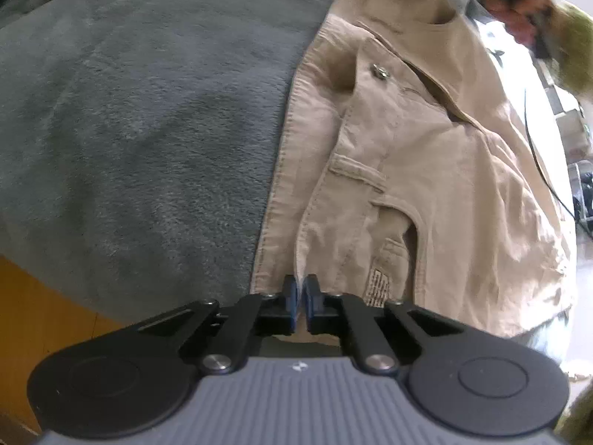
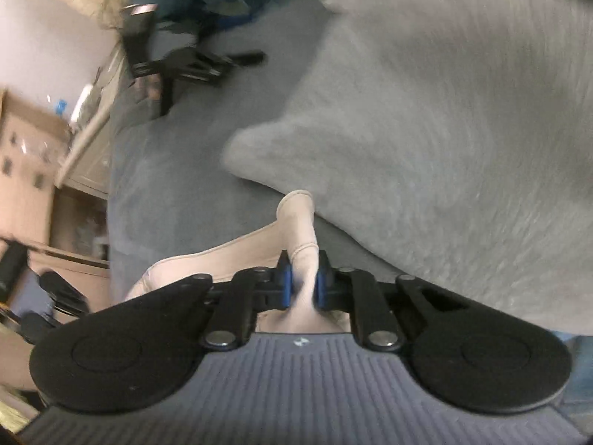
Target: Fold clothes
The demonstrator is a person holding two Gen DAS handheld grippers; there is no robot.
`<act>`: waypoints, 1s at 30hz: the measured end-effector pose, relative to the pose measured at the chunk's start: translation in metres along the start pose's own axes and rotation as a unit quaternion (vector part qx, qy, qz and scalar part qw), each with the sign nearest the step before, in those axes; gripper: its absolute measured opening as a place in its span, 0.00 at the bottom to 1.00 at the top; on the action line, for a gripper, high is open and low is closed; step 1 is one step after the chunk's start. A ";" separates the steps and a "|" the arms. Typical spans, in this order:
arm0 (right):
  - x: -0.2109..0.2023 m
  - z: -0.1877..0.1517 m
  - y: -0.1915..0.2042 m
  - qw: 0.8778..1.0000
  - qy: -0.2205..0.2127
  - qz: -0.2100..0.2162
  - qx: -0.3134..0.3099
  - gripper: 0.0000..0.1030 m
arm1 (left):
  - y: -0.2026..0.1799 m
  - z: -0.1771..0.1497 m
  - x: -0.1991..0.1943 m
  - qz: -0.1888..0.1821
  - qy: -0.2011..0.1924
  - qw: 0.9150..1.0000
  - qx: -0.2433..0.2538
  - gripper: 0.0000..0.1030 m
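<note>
Our chief worry is the grip of the left gripper (image 1: 300, 291). Its jaws are closed almost to touching on the very edge of the beige trousers (image 1: 407, 170), where a thin seam runs in between the blue pads (image 1: 292, 293). That bite looks shallow, so a lift or pull could let the cloth slide out, and one side of the garment would drop and crumple. The right gripper (image 2: 304, 278) has a fuller hold: its jaws are clamped on a bunched fold of the same beige cloth (image 2: 300, 222), which stands up between the pads (image 2: 284, 283). If we pull the two hands unevenly, the fold will likely come out skewed. The plush grey blanket (image 1: 129, 129) beneath may also drag on the fabric or rise with it. In the right wrist view a pale grey fleece (image 2: 444, 129) lies just beside the pinched fold, and it could get caught under the trousers.

The trousers lie spread on the blanket near its right-hand edge in the left wrist view, with the waist end away from us. We can see a metal button (image 1: 378, 71), an open fly, belt loops, a slanted pocket and a small woven label (image 1: 378, 280). The cotton looks soft and creased, not yet flat. Beyond the waistband, the other gripper shows only as a dark blurred shape.
</note>
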State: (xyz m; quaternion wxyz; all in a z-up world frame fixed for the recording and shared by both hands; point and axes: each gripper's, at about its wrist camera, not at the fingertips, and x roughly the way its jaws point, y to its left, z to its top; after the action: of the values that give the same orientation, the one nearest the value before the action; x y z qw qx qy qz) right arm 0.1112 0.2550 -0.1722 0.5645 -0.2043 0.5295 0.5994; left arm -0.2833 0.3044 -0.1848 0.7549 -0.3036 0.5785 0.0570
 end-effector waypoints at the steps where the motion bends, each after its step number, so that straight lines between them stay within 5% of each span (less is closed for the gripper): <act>1: -0.008 -0.006 0.018 0.998 -0.019 -0.041 -0.033 0.07 | -0.001 0.000 -0.001 0.002 -0.002 1.000 -0.006 0.03; 3: -0.024 -0.018 0.056 0.985 -0.056 -0.127 -0.102 0.07 | -0.007 0.002 -0.007 0.008 -0.011 1.000 -0.006 0.03; 6: -0.030 -0.037 0.118 0.930 -0.105 -0.269 -0.226 0.07 | -0.019 0.007 -0.019 0.015 -0.029 0.999 0.012 0.02; 8: -0.029 -0.051 0.139 0.893 -0.131 -0.325 -0.283 0.07 | -0.024 0.013 -0.028 0.011 -0.040 0.999 0.013 0.02; 10: -0.031 -0.056 0.145 0.877 -0.154 -0.345 -0.296 0.06 | -0.028 0.018 -0.037 0.011 -0.049 0.998 0.023 0.02; 20: -0.027 -0.012 0.128 0.880 -0.218 -0.327 -0.267 0.06 | 0.001 0.024 -0.063 0.054 -0.072 0.995 0.050 0.02; 23: -0.003 0.006 0.124 0.893 -0.215 -0.294 -0.265 0.06 | 0.015 0.026 -0.051 0.055 -0.054 0.996 0.044 0.03; 25: 0.021 0.016 0.114 0.913 -0.189 -0.262 -0.249 0.14 | 0.024 0.025 -0.040 0.046 -0.039 0.998 0.031 0.05; 28: 0.049 0.030 0.098 0.936 -0.151 -0.237 -0.211 0.28 | 0.033 0.023 -0.040 0.041 -0.043 0.998 0.013 0.20; 30: 0.039 0.036 0.088 0.949 -0.163 -0.214 -0.162 0.35 | 0.036 0.022 -0.049 0.033 -0.055 0.998 0.004 0.30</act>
State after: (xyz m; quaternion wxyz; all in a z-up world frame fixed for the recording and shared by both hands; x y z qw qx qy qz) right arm 0.0343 0.3218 -0.1569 0.7175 -0.3014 0.2696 0.5672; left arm -0.2963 0.3584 -0.1509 0.7845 -0.2779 0.5459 0.0961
